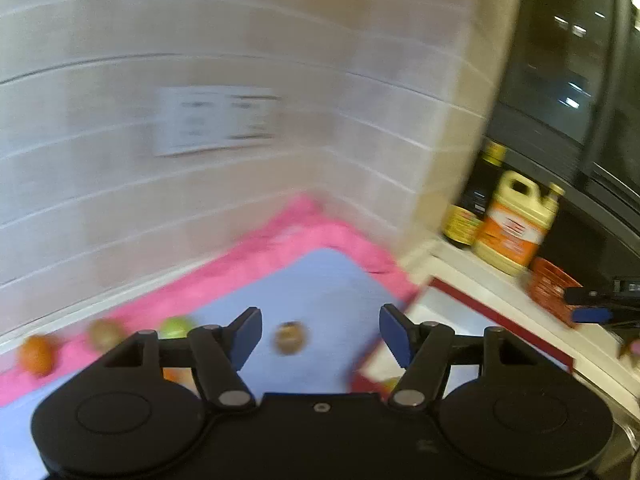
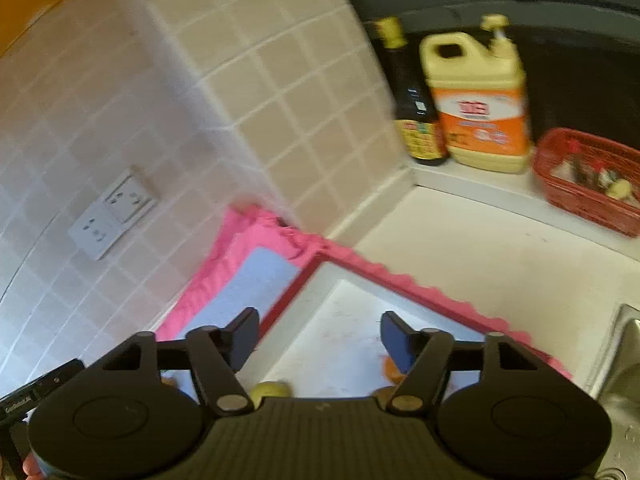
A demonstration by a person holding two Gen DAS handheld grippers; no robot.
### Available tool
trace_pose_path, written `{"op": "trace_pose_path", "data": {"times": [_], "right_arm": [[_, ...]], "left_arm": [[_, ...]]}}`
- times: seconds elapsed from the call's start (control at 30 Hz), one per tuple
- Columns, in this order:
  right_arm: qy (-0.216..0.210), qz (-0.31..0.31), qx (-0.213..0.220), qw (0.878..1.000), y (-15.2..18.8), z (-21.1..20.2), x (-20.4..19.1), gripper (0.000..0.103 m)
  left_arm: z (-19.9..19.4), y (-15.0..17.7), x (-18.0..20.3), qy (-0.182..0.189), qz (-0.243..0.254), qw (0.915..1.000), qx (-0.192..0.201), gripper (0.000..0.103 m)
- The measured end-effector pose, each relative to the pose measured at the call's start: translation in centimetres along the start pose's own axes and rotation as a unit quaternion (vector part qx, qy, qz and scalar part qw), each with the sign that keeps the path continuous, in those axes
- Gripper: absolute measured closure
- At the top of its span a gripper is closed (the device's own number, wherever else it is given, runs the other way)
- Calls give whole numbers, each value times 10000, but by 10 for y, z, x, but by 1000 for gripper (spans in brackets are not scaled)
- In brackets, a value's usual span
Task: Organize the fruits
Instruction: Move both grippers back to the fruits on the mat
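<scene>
Tiled wall [image 1: 280,40] fills the space ahead of both claws, with a double socket plate [image 2: 110,212] ahead-left of the right claw. White bench [image 2: 500,256] runs ahead-right of the right claw. Pink mat [image 1: 288,236] with a blue centre lies ahead of the left claw, against the wall. Red-edged white tray [image 2: 340,320] sits just under and ahead of the right claw, on the mat's right side. Yellow-orange jug [image 2: 476,100] and dark bottle [image 2: 412,100] stand far ahead-right, touching side by side; red basket [image 2: 588,176] is right of them.

Left claw [image 1: 320,334]: fingers wide apart, holding nothing. Brown kiwi-like fruit [image 1: 290,338] lies on the blue area right between its fingers, not gripped. Green fruit [image 1: 176,326] is just left of the left finger, then another brownish one [image 1: 105,334] and an orange [image 1: 36,354] further left on the pink edge. All blurred.

Right claw [image 2: 320,338]: wide, nothing held. Yellow-green fruit [image 2: 270,392] and an orange piece [image 2: 392,370] lie in the tray, partly hidden by the claw body.
</scene>
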State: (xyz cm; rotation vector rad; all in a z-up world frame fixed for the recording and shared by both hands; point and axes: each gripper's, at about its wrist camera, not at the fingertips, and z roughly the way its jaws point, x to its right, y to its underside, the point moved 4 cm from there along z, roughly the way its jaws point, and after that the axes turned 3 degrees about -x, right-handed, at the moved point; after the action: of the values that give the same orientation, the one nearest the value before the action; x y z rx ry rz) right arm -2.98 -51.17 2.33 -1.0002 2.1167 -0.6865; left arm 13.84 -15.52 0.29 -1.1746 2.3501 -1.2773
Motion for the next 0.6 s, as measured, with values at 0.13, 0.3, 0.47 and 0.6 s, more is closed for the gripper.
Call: {"op": "trace_pose_path", "data": {"times": [0.13, 0.3, 0.47, 0.6], "right_arm": [[-114, -213, -22, 9997, 0, 4, -29, 22], [-314, -320, -101, 9989, 2, 16, -59, 19], [-474, -507, -237, 9973, 7, 35, -91, 16], [-526, -739, -388, 9951, 11, 53, -120, 14]], "left_arm": [[-35, 14, -49, -529, -432, 9975, 162, 26], [-67, 35, -103, -1071, -977, 9890, 300, 26], [-79, 59, -136, -1368, -1210, 9830, 182, 26], [-74, 77, -149, -1278, -1217, 9843, 0, 24]]}}
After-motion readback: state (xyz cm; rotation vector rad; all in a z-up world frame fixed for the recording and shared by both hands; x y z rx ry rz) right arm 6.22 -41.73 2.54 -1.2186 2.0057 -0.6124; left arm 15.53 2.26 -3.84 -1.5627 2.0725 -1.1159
